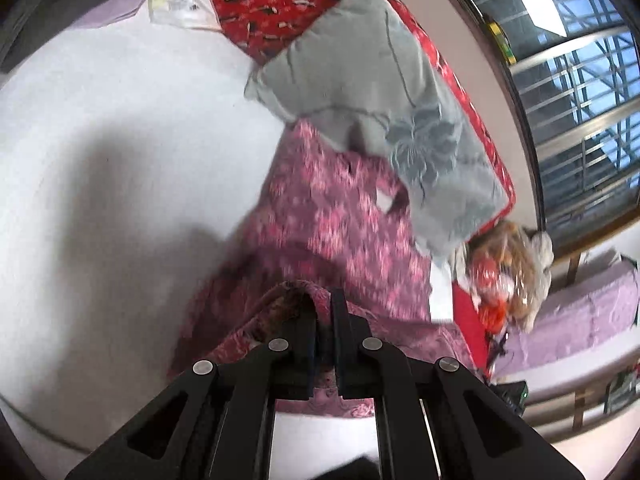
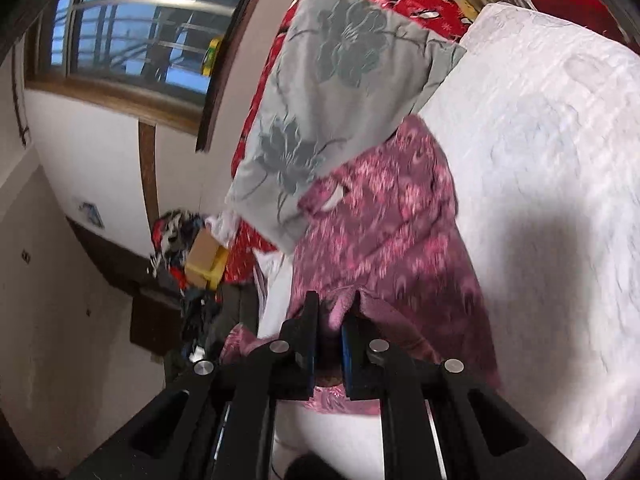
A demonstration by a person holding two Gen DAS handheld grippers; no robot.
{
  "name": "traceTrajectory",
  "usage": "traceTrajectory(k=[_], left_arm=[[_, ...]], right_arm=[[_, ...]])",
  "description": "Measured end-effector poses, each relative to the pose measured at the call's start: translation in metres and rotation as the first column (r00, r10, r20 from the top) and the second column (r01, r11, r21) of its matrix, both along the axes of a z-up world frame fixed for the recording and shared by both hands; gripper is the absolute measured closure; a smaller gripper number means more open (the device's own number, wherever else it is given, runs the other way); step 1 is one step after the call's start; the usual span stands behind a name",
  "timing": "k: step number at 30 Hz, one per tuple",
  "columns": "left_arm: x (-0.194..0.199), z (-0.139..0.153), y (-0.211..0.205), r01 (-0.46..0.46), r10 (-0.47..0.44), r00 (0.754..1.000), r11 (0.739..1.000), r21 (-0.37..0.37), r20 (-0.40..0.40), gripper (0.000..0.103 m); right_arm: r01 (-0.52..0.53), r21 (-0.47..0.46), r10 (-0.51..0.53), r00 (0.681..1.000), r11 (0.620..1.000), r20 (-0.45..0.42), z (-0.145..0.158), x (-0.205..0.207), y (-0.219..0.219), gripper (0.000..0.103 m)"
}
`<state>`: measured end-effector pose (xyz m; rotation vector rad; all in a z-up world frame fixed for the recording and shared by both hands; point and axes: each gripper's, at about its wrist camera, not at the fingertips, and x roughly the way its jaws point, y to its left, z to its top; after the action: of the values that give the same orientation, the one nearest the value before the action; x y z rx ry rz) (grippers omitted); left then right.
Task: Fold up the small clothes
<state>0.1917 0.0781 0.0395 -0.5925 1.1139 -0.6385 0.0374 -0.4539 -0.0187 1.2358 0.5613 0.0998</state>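
The left gripper is pinching a raised fold of the pink-patterned garment, its black fingers nearly pressed together with cloth bunched between them. The right gripper is gripping another edge of the same garment, its fingers narrowly parted around a tuck of fabric. The garment is lying across the white bedsheet, its far end touching a grey floral pillow that is leaning on a red patterned blanket. A small white tag is showing on the cloth; any writing is too blurred to read.
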Motion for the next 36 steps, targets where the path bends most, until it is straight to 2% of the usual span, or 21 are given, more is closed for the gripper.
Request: traceTrajectory(k=[4, 9, 13, 15, 18, 20, 23, 25, 28, 31, 33, 34, 36], left_arm=[[0.035, -0.004, -0.02, -0.009, 0.009, 1.0, 1.0, 0.009, 0.014, 0.098], [0.098, -0.011, -0.065, -0.017, 0.016, 1.0, 1.0, 0.015, 0.02, 0.098], [0.149, -0.029, -0.102, -0.046, 0.046, 0.999, 0.998, 0.03, 0.009, 0.098], [0.173, -0.045, -0.123, -0.054, 0.055, 0.998, 0.997, 0.061, -0.003, 0.098], [0.203, -0.07, -0.148, -0.065, 0.069, 0.997, 0.991, 0.114, -0.032, 0.098], [0.221, -0.087, -0.159, -0.079, 0.089, 0.993, 0.989, 0.122, -0.076, 0.098], [0.244, -0.102, -0.164, -0.101, 0.111, 0.983, 0.992, 0.075, -0.144, 0.098], [0.252, -0.106, -0.163, -0.124, 0.129, 0.975, 0.991, 0.039, -0.18, 0.098], [0.26, -0.108, -0.164, -0.138, 0.131, 0.966, 0.99, -0.016, -0.223, 0.092], [0.26, -0.102, -0.155, -0.204, 0.202, 0.958, 0.979, 0.012, -0.201, 0.062], [0.257, -0.099, -0.148, -0.228, 0.223, 0.955, 0.974, 0.001, -0.196, 0.06], [0.255, -0.099, -0.145, -0.231, 0.224, 0.952, 0.973, -0.013, -0.207, 0.06], [0.246, -0.099, -0.149, -0.2, 0.196, 0.957, 0.98, 0.003, -0.212, 0.06]], right_arm=[[0.037, 0.013, -0.037, 0.999, 0.999, -0.004, -0.009, 0.034, -0.019, 0.094], [0.1, 0.036, -0.1, 0.995, 0.994, -0.004, -0.019, 0.082, -0.047, 0.094], [0.152, 0.048, -0.15, 0.988, 0.987, -0.046, -0.035, 0.126, -0.068, 0.094], [0.175, 0.051, -0.171, 0.982, 0.983, -0.075, -0.046, 0.146, -0.076, 0.094], [0.184, 0.047, -0.177, 0.976, 0.982, -0.129, -0.064, 0.167, -0.083, 0.094], [0.184, 0.059, -0.172, 0.971, 0.981, -0.164, -0.075, 0.175, -0.085, 0.09], [0.179, 0.148, -0.148, 0.969, 0.973, -0.197, -0.088, 0.183, -0.093, 0.09], [0.177, 0.165, -0.144, 0.97, 0.97, -0.193, -0.087, 0.187, -0.103, 0.09], [0.213, 0.188, -0.173, 0.962, 0.959, -0.209, -0.086, 0.189, -0.114, 0.088], [0.258, 0.265, -0.203, 0.954, 0.929, -0.219, -0.091, 0.185, -0.114, 0.086], [0.292, 0.303, -0.245, 0.952, 0.907, -0.183, -0.089, 0.178, -0.111, 0.076], [0.304, 0.319, -0.26, 0.95, 0.898, -0.172, -0.089, 0.174, -0.109, 0.066], [0.35, 0.334, -0.314, 0.936, 0.875, -0.157, -0.085, 0.164, -0.108, 0.063]])
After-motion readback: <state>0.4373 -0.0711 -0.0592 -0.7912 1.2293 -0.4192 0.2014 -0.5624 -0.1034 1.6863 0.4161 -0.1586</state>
